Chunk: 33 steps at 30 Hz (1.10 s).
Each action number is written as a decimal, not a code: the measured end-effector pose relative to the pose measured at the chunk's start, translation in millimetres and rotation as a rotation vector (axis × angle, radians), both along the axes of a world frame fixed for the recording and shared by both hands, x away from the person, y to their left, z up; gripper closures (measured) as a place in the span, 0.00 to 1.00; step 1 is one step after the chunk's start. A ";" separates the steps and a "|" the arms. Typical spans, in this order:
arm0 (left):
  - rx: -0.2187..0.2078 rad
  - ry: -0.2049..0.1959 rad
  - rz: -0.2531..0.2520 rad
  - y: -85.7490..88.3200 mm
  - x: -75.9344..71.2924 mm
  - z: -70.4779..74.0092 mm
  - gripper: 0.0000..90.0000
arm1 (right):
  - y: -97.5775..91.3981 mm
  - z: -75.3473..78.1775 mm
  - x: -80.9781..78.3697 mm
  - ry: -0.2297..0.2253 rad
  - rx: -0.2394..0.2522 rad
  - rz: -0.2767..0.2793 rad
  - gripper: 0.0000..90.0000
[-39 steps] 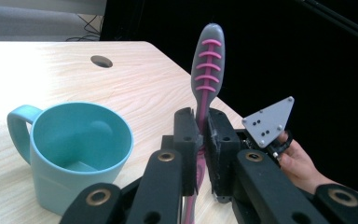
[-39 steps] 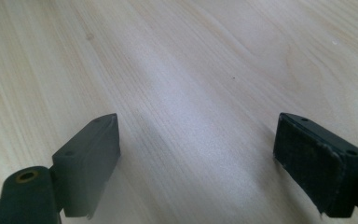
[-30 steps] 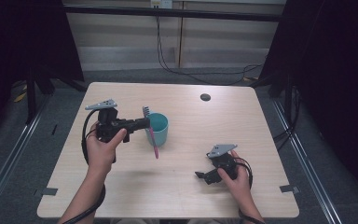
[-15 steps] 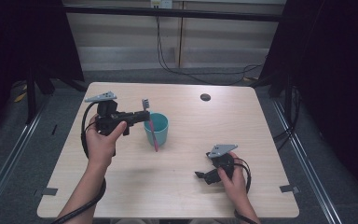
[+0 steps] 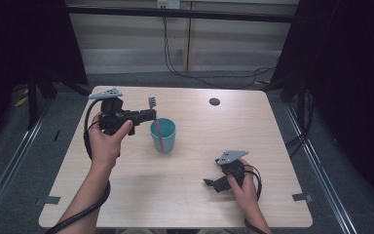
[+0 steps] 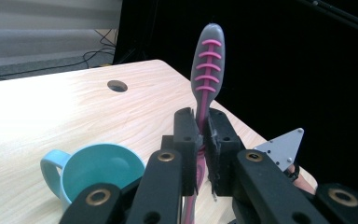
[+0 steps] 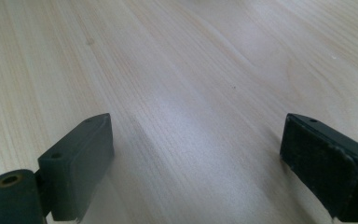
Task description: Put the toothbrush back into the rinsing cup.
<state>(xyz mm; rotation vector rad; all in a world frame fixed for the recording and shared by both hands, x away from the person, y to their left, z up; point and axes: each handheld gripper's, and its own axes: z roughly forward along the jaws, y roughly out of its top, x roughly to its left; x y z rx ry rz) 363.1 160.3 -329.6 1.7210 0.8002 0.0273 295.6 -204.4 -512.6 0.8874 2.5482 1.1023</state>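
My left gripper is held above the table just left of a teal mug, shut on a pink and grey toothbrush. The brush stands nearly upright, head up, and its pink handle hangs down in front of the mug. In the left gripper view the jaws pinch the toothbrush at its neck, my left gripper is shut on it, and the mug sits lower left with an empty inside. My right gripper rests on the table at the front right, and its jaws stand wide open over bare wood.
A small round hole lies in the wooden table near its far edge. Dark frame posts and cables stand beyond the table. The right gripper's grey plate shows behind my left jaws.
My left gripper has risen and moved right toward the mug, carrying the toothbrush; the handle's lower end now hangs higher against the mug. The right gripper has stayed still.
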 end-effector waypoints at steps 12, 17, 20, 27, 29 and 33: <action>0.011 -0.010 0.014 -4.1 11.1 7.9 0.93 | 0.0 -0.1 0.3 -0.001 0.000 -0.002 0.10; 0.015 -0.017 0.008 -7.9 16.4 13.0 0.93 | 0.0 -0.1 0.3 -0.001 0.000 -0.002 0.10; 0.015 -0.023 0.005 -8.6 18.6 15.3 0.93 | 0.0 -0.1 0.4 -0.001 0.000 -0.002 0.10; 0.022 -0.038 0.016 -10.1 26.9 19.0 0.93 | 0.1 -0.1 0.4 -0.001 0.000 -0.002 0.10; 0.015 -0.035 0.018 -10.6 28.1 18.6 0.93 | 0.1 -0.1 0.4 -0.001 0.000 -0.002 0.10; 0.021 -0.039 0.021 -12.9 33.4 16.5 0.93 | 0.1 -0.1 0.4 -0.001 0.000 -0.002 0.10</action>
